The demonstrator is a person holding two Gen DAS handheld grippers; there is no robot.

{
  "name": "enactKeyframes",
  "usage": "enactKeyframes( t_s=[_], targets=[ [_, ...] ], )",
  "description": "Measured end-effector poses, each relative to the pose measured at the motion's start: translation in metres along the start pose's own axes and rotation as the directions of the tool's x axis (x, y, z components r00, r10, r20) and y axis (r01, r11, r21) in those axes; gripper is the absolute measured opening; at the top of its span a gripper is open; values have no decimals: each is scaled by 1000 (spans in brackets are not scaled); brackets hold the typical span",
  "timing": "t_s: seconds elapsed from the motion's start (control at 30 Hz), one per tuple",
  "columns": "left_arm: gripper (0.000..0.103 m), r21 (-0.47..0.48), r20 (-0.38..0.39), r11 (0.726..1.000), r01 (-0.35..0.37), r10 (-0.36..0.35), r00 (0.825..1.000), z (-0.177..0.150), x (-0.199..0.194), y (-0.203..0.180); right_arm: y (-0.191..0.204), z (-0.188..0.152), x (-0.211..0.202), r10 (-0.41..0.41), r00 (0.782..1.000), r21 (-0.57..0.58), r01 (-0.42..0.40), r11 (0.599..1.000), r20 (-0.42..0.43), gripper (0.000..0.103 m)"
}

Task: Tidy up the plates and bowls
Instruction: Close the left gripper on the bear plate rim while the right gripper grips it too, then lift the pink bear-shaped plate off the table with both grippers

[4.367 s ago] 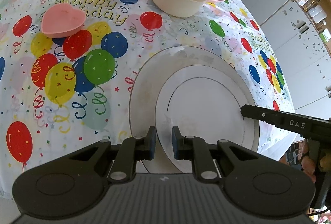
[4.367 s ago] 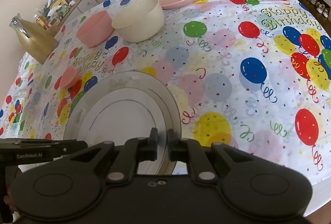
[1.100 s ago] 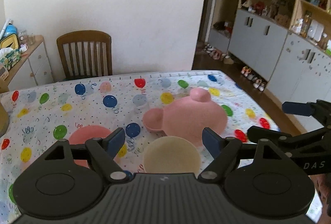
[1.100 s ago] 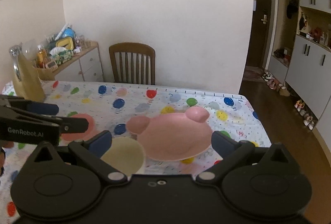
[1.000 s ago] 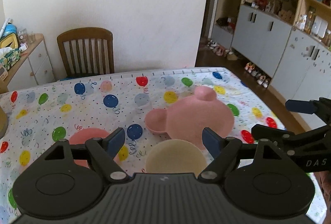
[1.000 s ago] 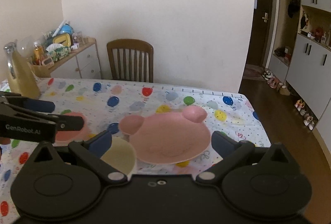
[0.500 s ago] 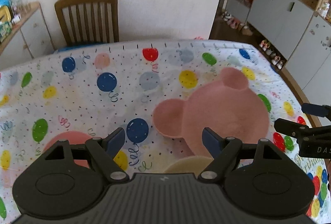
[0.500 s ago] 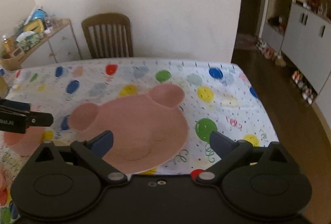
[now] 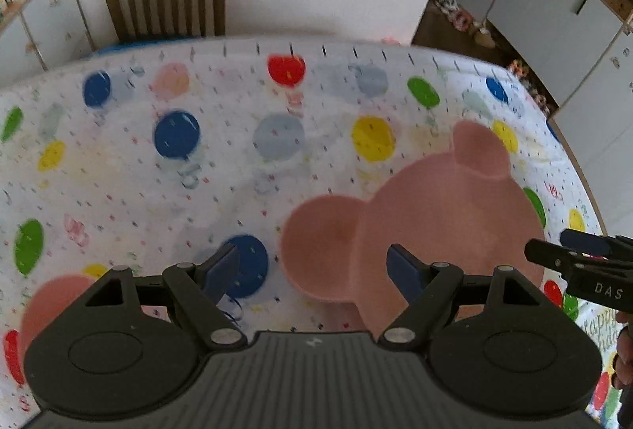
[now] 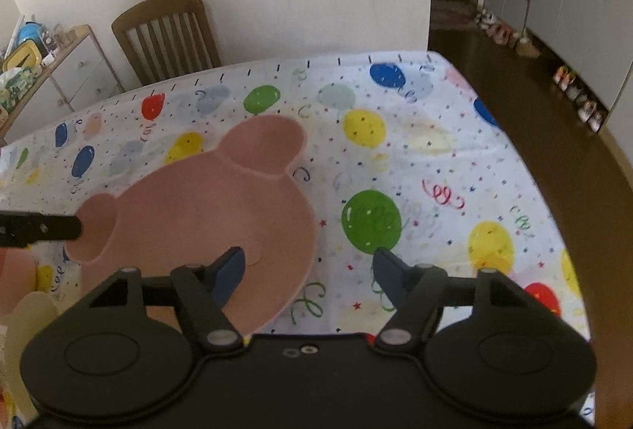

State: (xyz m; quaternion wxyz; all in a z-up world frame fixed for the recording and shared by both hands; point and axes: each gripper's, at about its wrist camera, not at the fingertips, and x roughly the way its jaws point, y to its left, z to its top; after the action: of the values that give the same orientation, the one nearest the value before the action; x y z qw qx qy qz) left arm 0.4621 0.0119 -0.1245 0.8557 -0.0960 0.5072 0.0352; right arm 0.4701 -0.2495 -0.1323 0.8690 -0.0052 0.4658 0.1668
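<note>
Clearly you had both grippers set up for a two-sided lift of the pink bear-shaped plate [image 9: 447,215], which lay flat on the balloon tablecloth [image 9: 237,152] toward the far right part of the table. Your left gripper [image 9: 312,266] hung over the plate's left ear w/ jaws spread wide, nothing between them; the ear's rim sat just inside the right finger. Your right gripper [image 10: 306,270] was likewise wide open & empty, straddling the plate's right edge, left finger over the plate, right finger over bare cloth. Both were tilted downward & aimed forward, approx level w/ each other. A pink bowl [image 9: 51,306] and cream bowl [image 10: 23,334] sat at the near left, prob. next to sort.
</note>
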Motion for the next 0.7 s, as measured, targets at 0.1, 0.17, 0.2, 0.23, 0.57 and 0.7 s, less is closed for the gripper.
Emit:
enactKeyframes(
  t_s=[0.1, 0.17, 0.2, 0.23, 0.57, 0.7],
  targets=[
    [81, -7, -22, 1000, -15, 15, 1000, 0, 8, 2, -3, -1, 7, 23, 999, 13, -23, 1000, -29, 51],
    [81, -32, -28, 999, -18, 17, 999, 0, 12, 7, -4, -2, 10, 40, 998, 28, -38, 999, -42, 47],
    [80, -42, -29, 999, -20, 19, 999, 0, 13, 9, -5, -2, 12, 43, 998, 31, -42, 999, -46, 46],
    [72, -52, -32, 998, -20, 18, 999, 0, 14, 11, -4, -3, 13, 49, 998, 34, -48, 998, -50, 43],
    [30, -82, -51, 997, -5, 0, 999, -1, 23, 15, -5, -2, 19, 95, 993, 84, -89, 992, -74, 17],
    [18, -80, -38, 997, -10, 7, 999, -3, 23, 14, -8, -2, 19, 95, 993, 109, -86, 990, -76, 13]
  ],
)
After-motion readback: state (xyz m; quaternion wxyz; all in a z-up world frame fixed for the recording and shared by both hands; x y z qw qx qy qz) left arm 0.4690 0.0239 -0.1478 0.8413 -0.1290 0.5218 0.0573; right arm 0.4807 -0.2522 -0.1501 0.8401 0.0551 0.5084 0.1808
